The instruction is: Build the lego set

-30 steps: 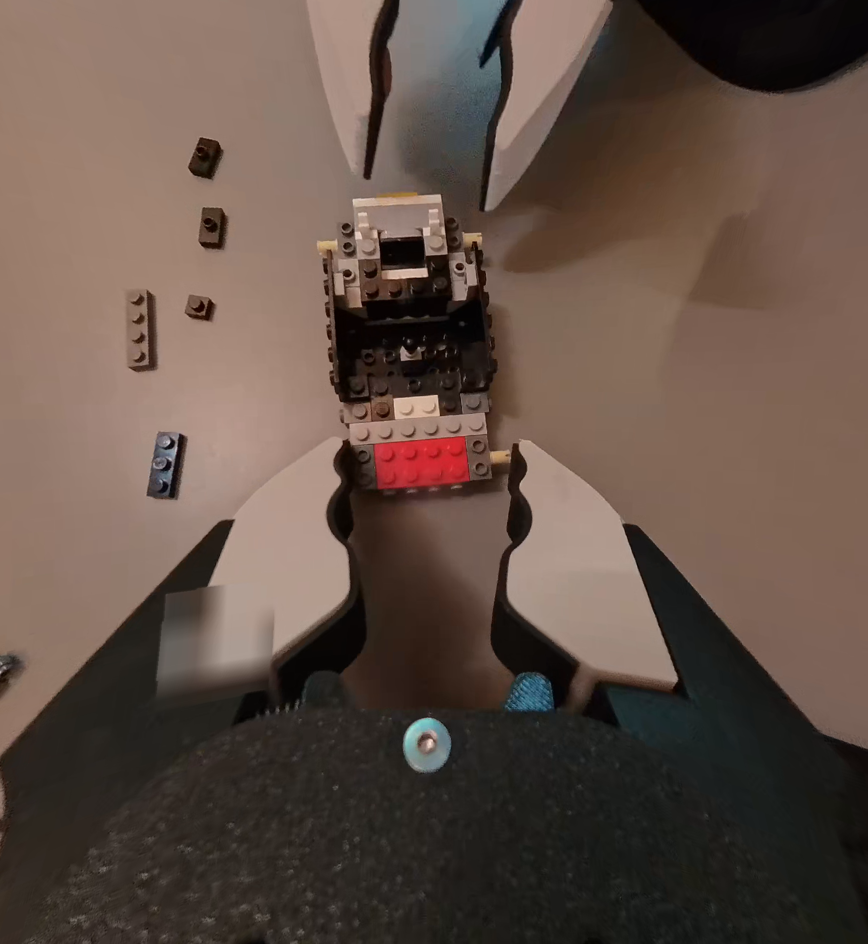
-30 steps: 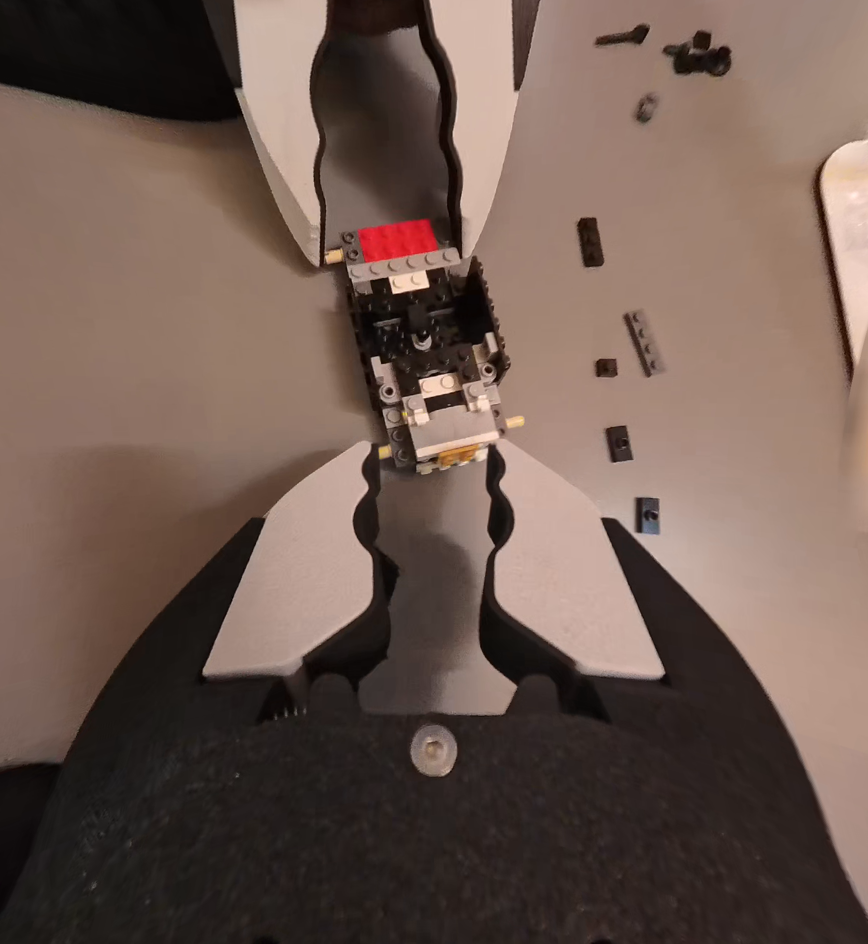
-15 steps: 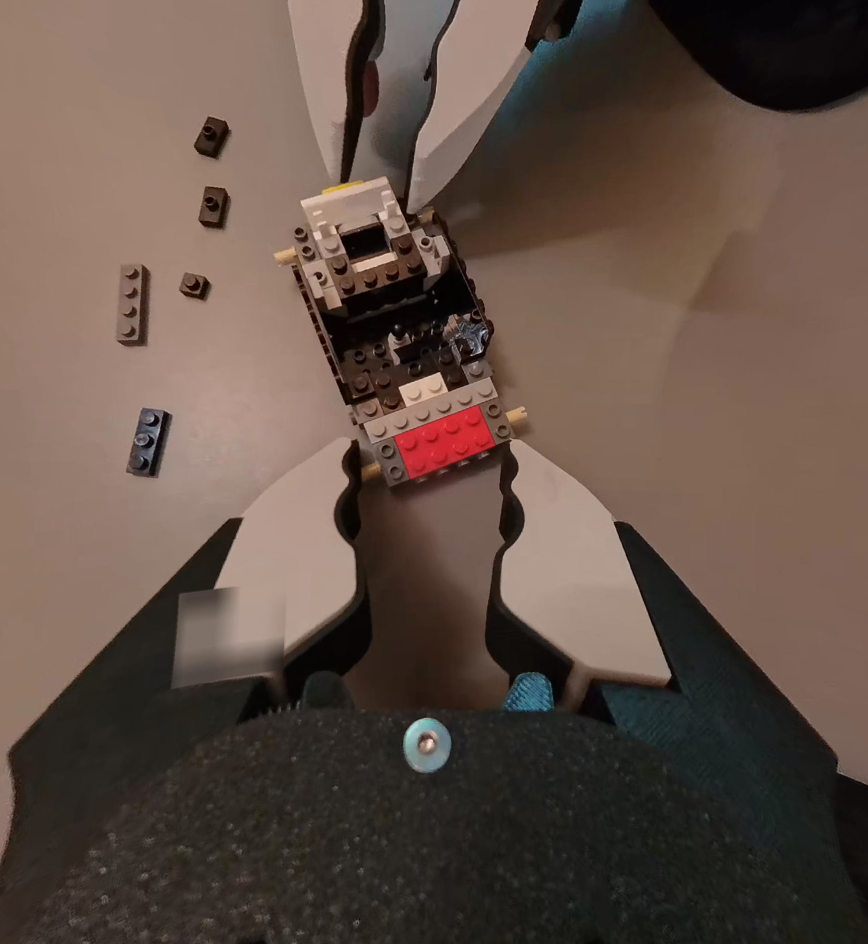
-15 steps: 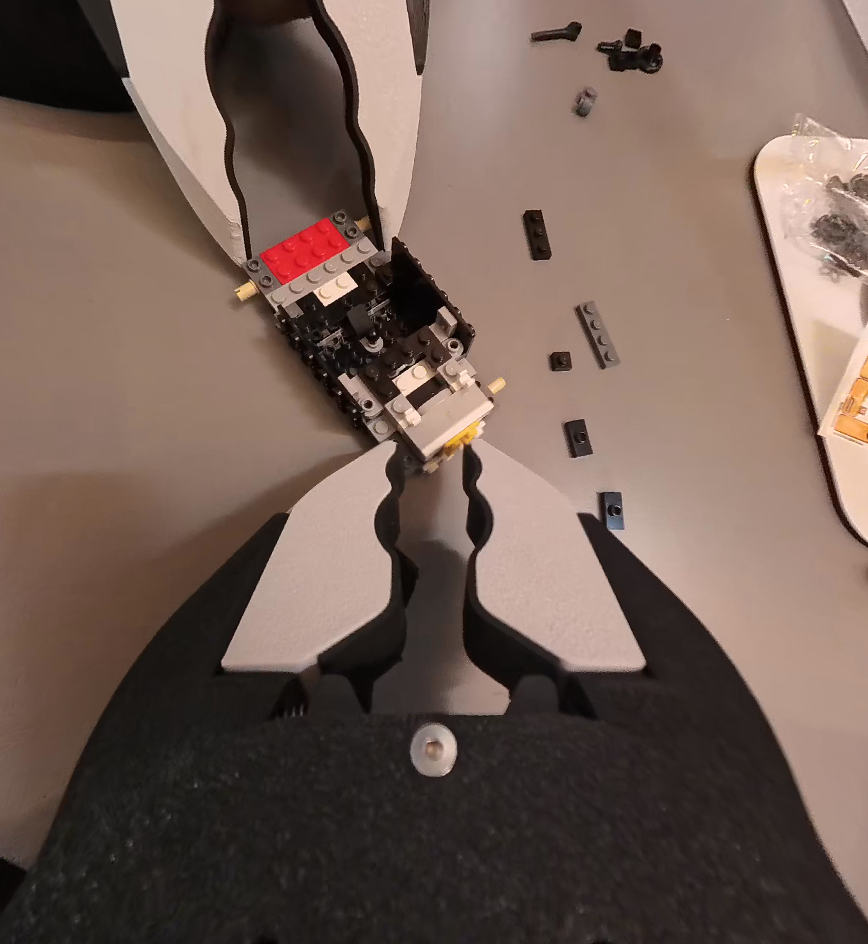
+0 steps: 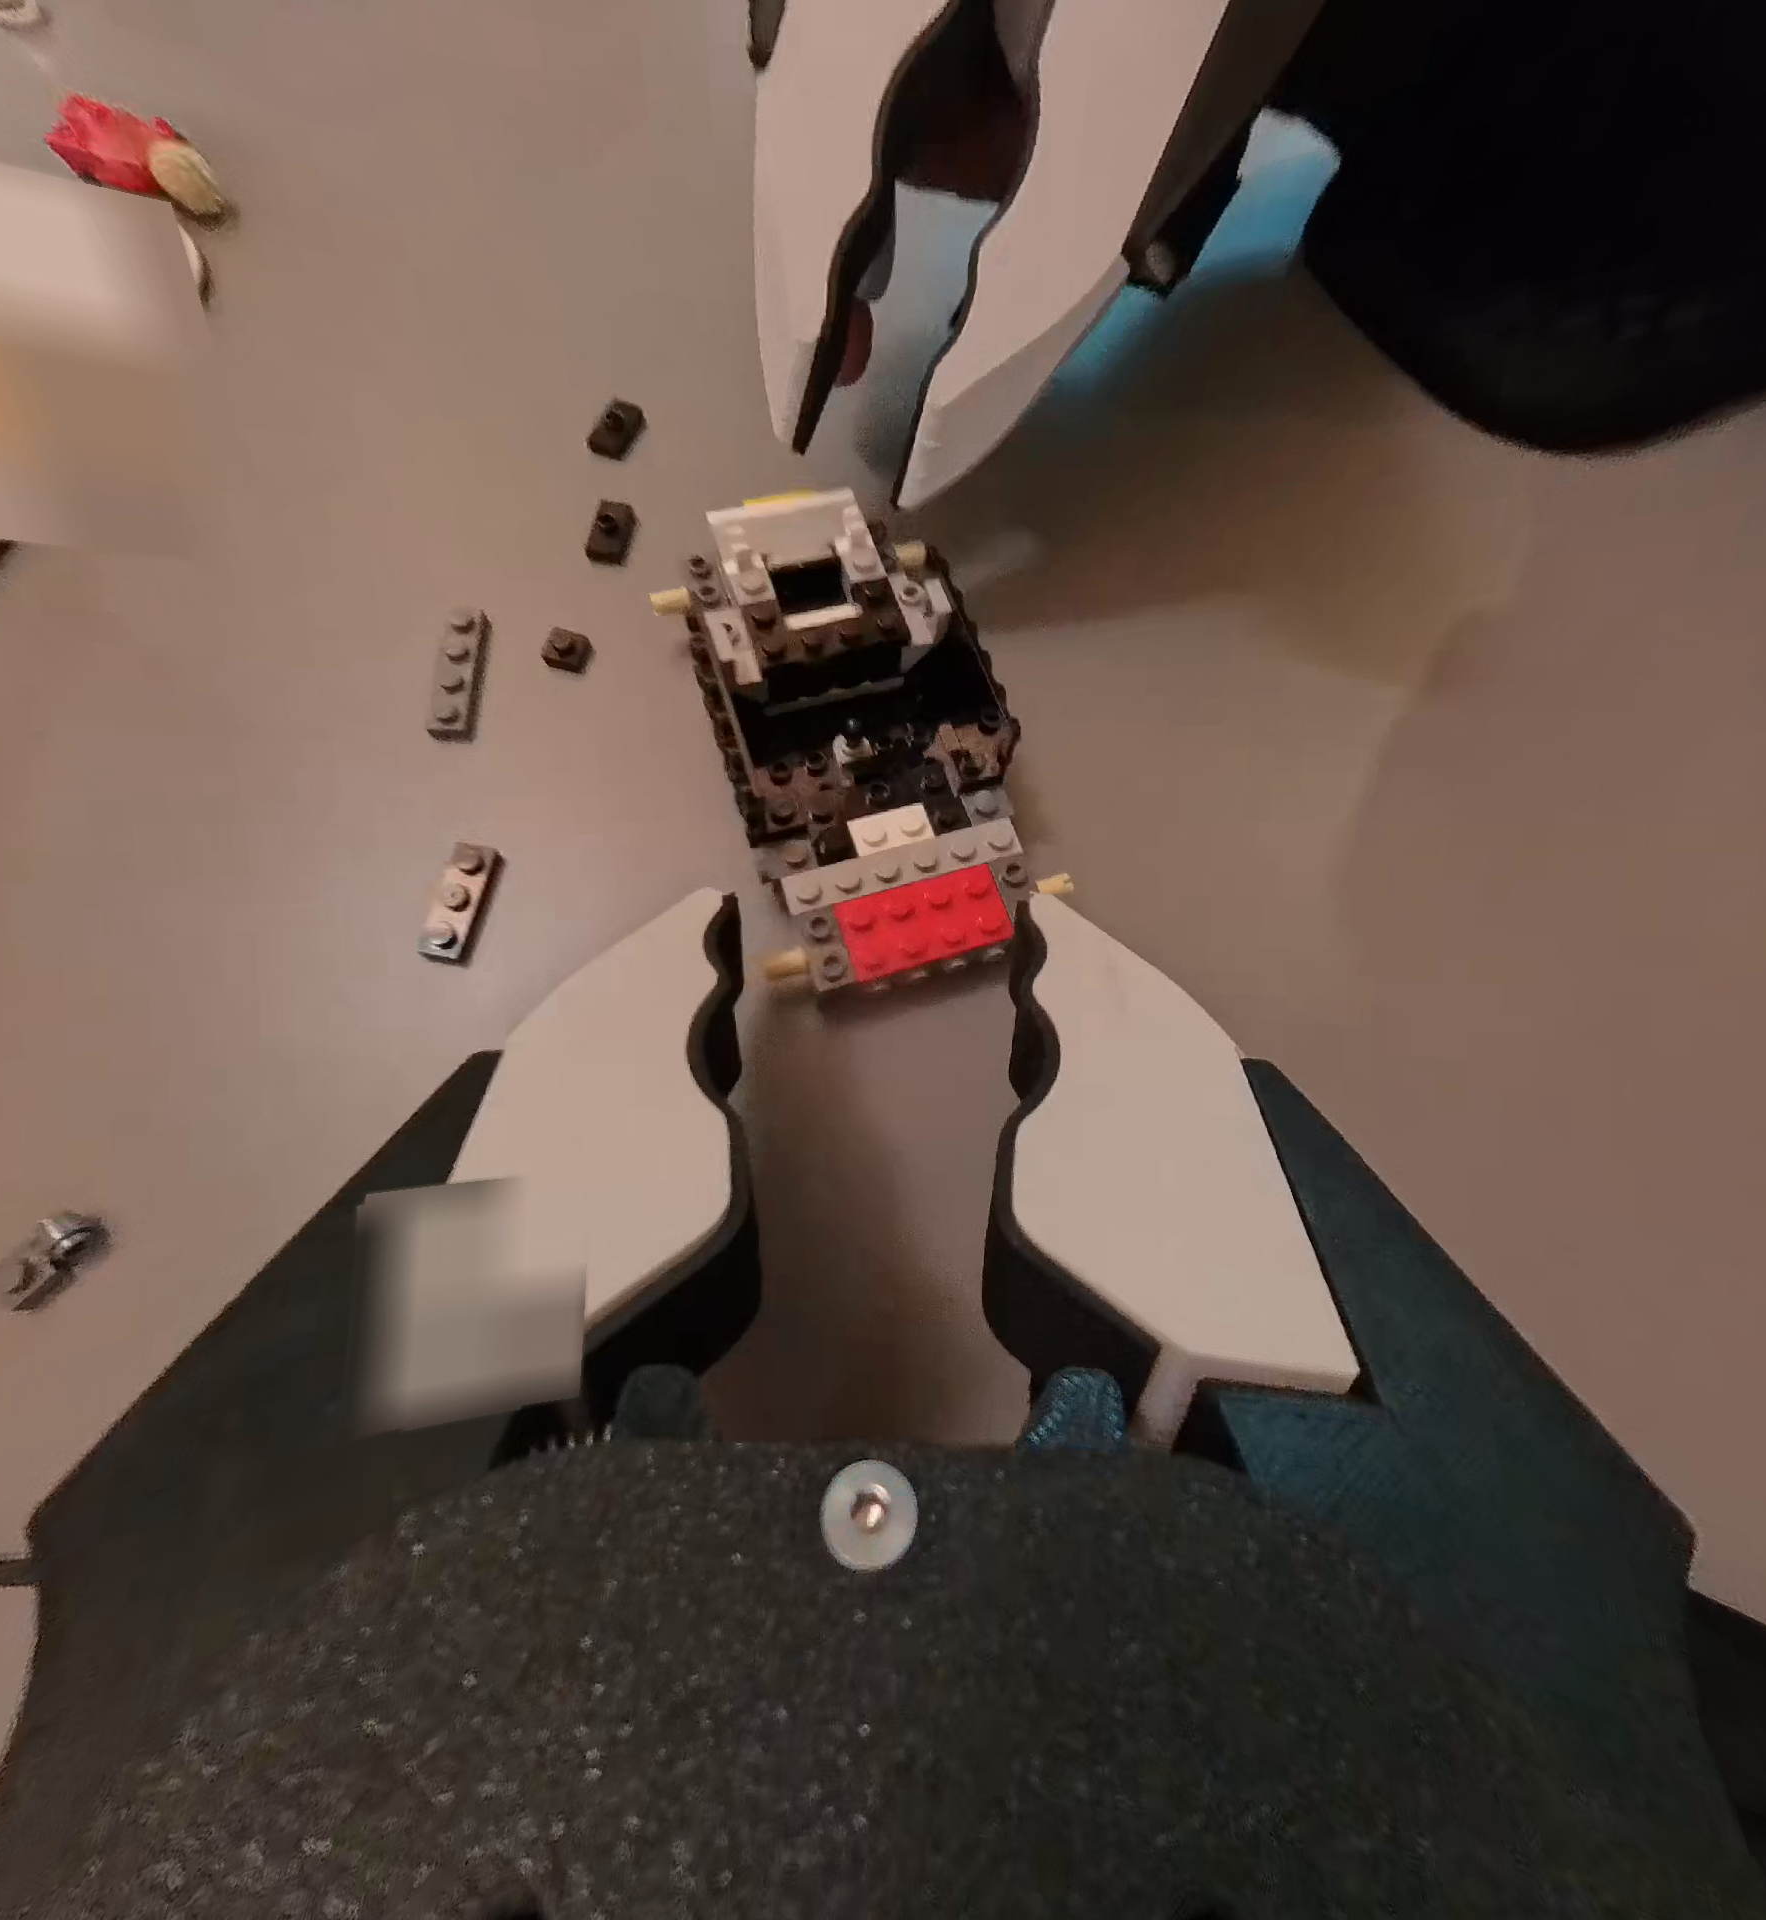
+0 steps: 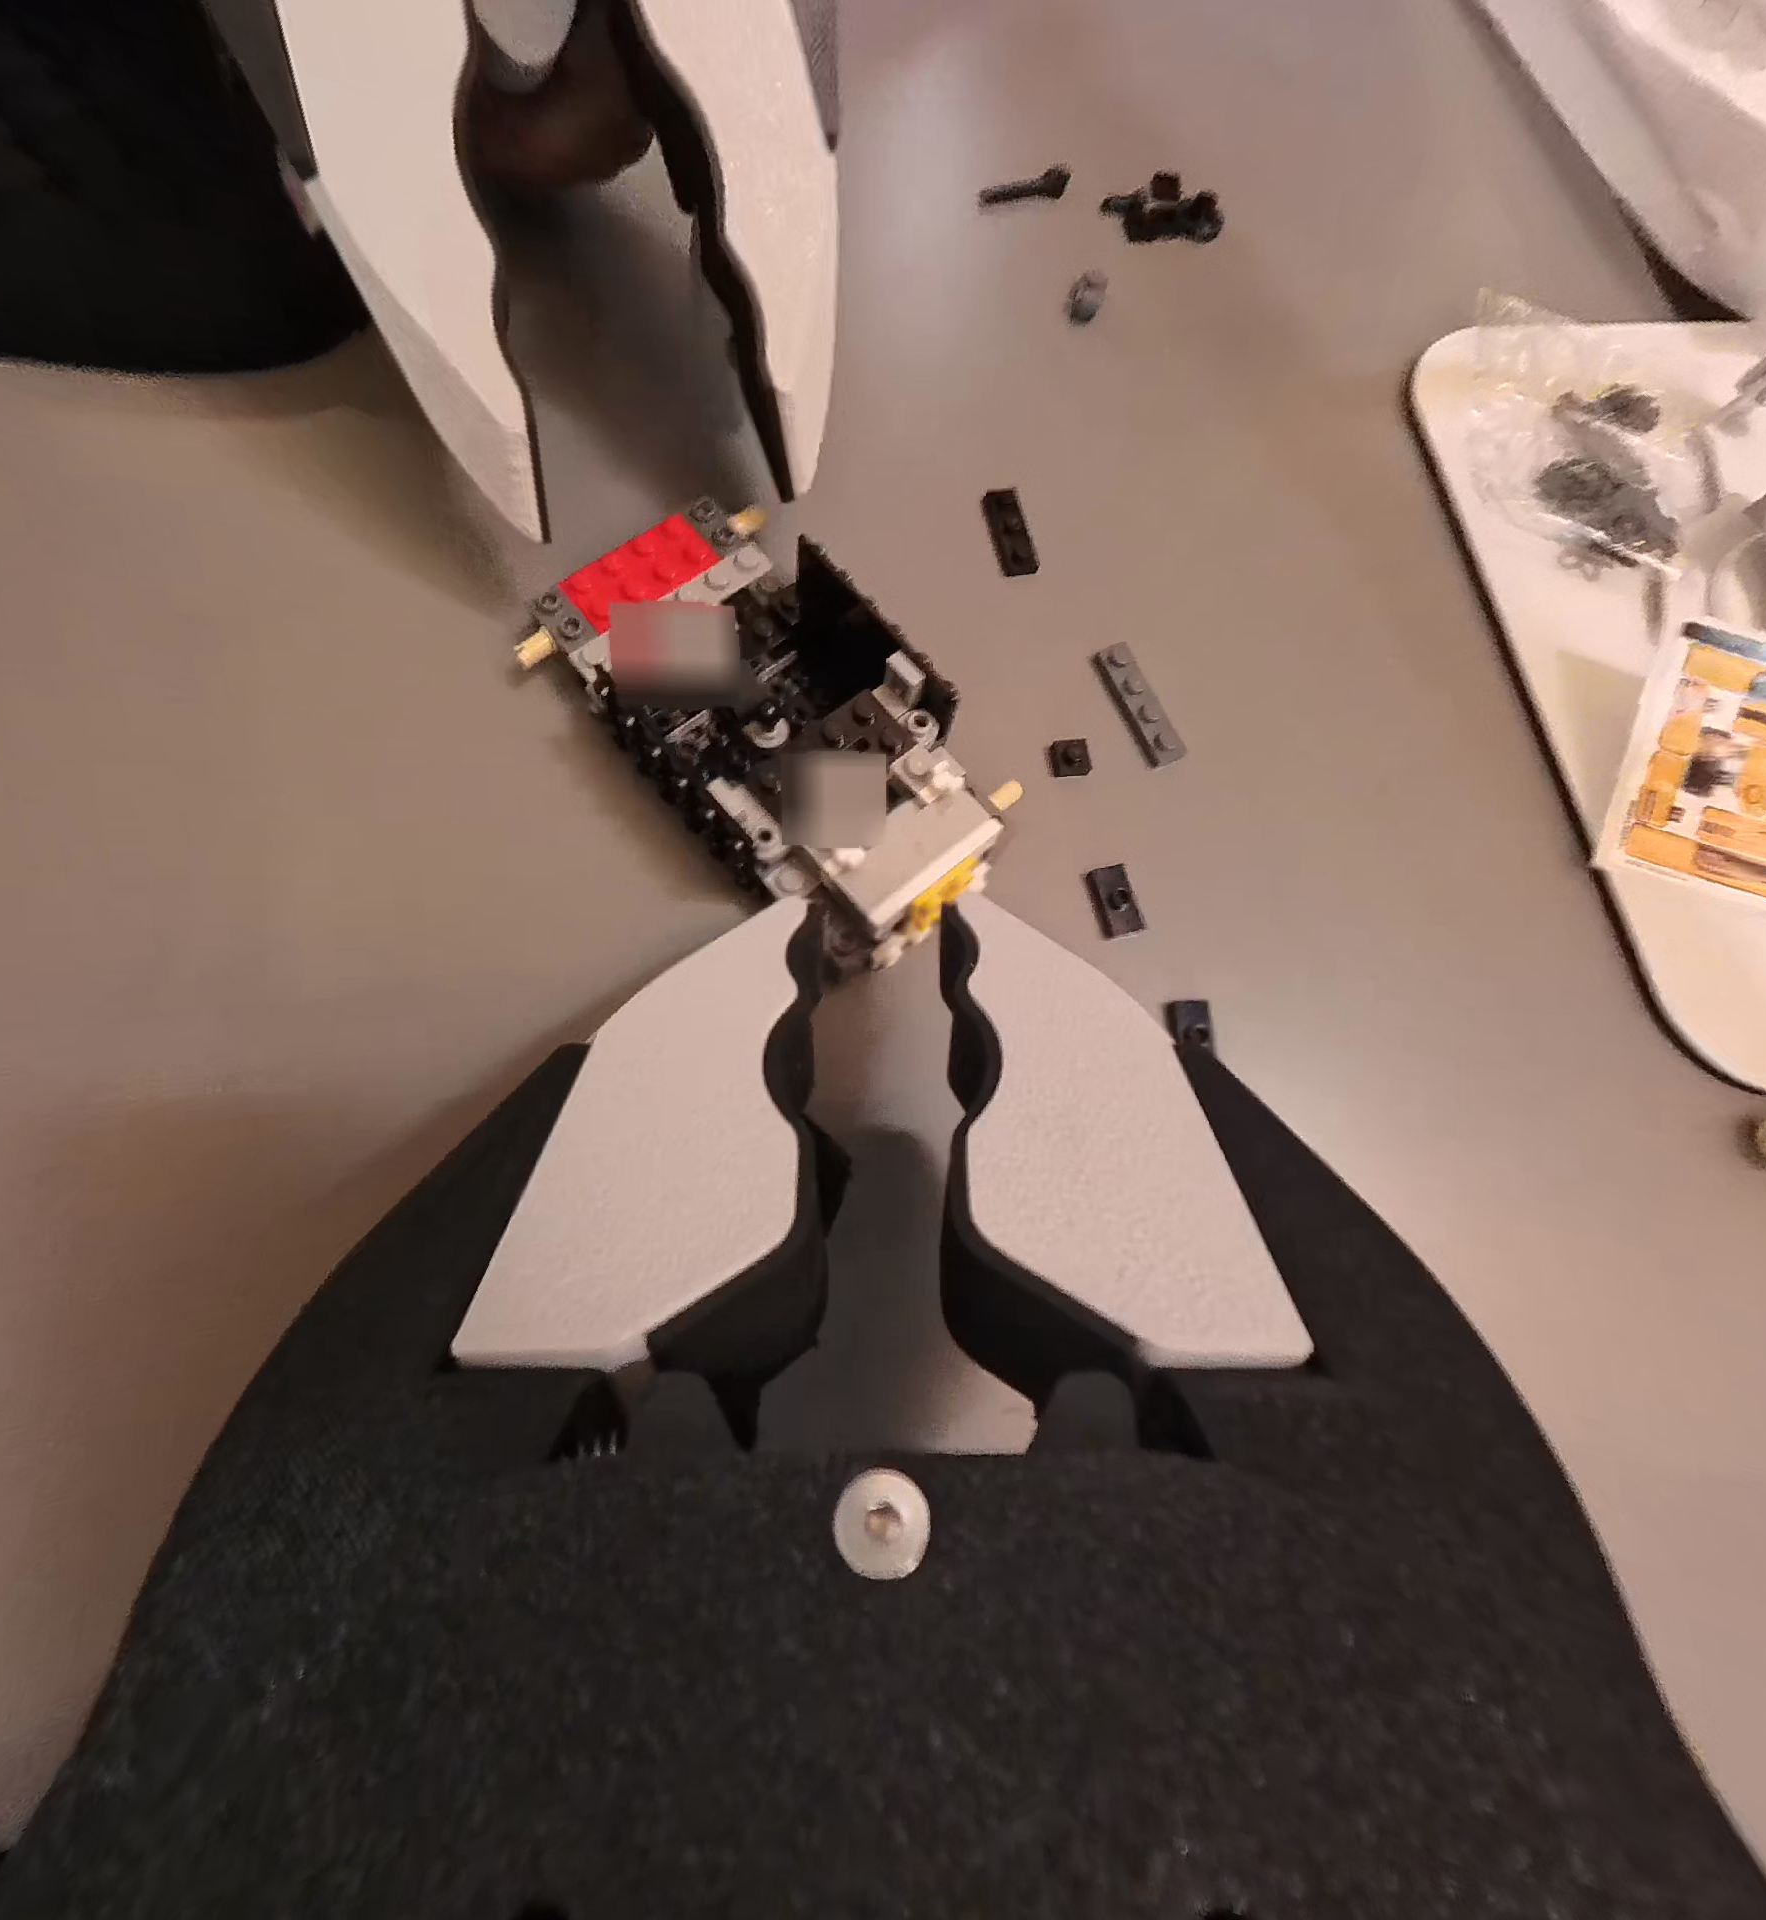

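Inspecting my left wrist view, I find the partly built lego model [image 5: 853,748] lying on the grey surface [image 5: 1378,831], its red plate [image 5: 926,925] end just ahead of my left tongs [image 5: 874,935]. Those tongs stand released, jaws wide, holding nothing. In my right wrist view the model [image 6: 754,717] lies skewed, its grey-and-yellow end [image 6: 910,873] reaching into the tips of my right tongs [image 6: 874,925]; the jaws stand narrowly apart, and I cannot tell whether they are pressing on it.

Count, right wrist view: five loose dark plates [image 6: 1139,707] in a row right of the model, one white tray [image 6: 1544,790] at far right carrying one bag of small parts [image 6: 1585,468] and one printed booklet [image 6: 1731,769].
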Tool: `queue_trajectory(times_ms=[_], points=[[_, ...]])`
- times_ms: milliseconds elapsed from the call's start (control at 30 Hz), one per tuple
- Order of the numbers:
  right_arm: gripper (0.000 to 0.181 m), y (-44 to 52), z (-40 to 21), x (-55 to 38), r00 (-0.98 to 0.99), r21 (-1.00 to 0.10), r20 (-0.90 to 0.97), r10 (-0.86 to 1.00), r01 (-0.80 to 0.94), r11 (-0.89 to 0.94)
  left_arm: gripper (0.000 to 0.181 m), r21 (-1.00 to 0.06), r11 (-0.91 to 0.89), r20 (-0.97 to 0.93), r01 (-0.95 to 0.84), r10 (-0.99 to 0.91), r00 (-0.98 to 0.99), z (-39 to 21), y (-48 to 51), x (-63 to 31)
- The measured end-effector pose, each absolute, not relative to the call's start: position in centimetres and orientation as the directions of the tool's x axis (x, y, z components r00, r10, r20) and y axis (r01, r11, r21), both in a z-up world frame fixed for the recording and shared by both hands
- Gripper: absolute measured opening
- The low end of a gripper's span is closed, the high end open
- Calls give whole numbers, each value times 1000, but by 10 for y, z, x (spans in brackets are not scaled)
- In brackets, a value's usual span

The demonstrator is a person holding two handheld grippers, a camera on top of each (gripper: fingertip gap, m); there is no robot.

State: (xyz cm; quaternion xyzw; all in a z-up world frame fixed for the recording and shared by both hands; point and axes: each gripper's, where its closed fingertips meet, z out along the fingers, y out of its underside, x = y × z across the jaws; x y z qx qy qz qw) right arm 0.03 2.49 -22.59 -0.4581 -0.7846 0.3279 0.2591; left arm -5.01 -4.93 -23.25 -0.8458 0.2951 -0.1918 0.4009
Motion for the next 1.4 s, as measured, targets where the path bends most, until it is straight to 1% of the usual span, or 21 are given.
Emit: queue_trajectory(times_ms=[167,233,300,367,433,500,567,700,867,1200,1400], points=[[21,40,-202,-13,-341,-857,97,935,448,253,39,-853,-452,70,-260,-594,802,-216,-37,-66],[21,50,-186,-20,-268,-910,89,959,370,188,31,-884,-406,27,-234,-543,839,-206,-30,-79],[21,61,-169,-25,-192,-952,67,979,282,120,19,-920,-342,-6,-194,-481,877,-191,-25,-92],[21,73,-156,-26,-113,-975,52,992,207,75,6,-952,-272,-14,-141,-420,908,-174,-22,-106],[20,88,-146,-25,-23,-986,62,998,155,65,0,-974,-211,-8,-87,-351,936,-159,-21,-120],[13,95,-137,-23,27,-992,60,998,109,57,0,-986,-159,-4,-51,-281,960,-147,-21,-135],[1,101,-127,-19,74,-996,65,995,60,61,0,-993,-116,-9,-36,-220,975,-140,-22,-147],[0,102,-115,-15,114,-993,117,987,22,115,0,-998,-60,-21,-30,-160,987,-129,-25,-159],[0,100,-116,-16,120,-991,135,984,37,132,0,-996,-91,5,-11,-176,984,-131,-26,-153],[0,94,-119,-18,108,-987,156,982,49,151,0,-992,-115,-34,-55,-183,982,-133,-26,-148],[0,91,-128,-22,78,-986,152,985,80,146,0,-987,-153,-25,-57,-202,979,-142,-24,-145]])
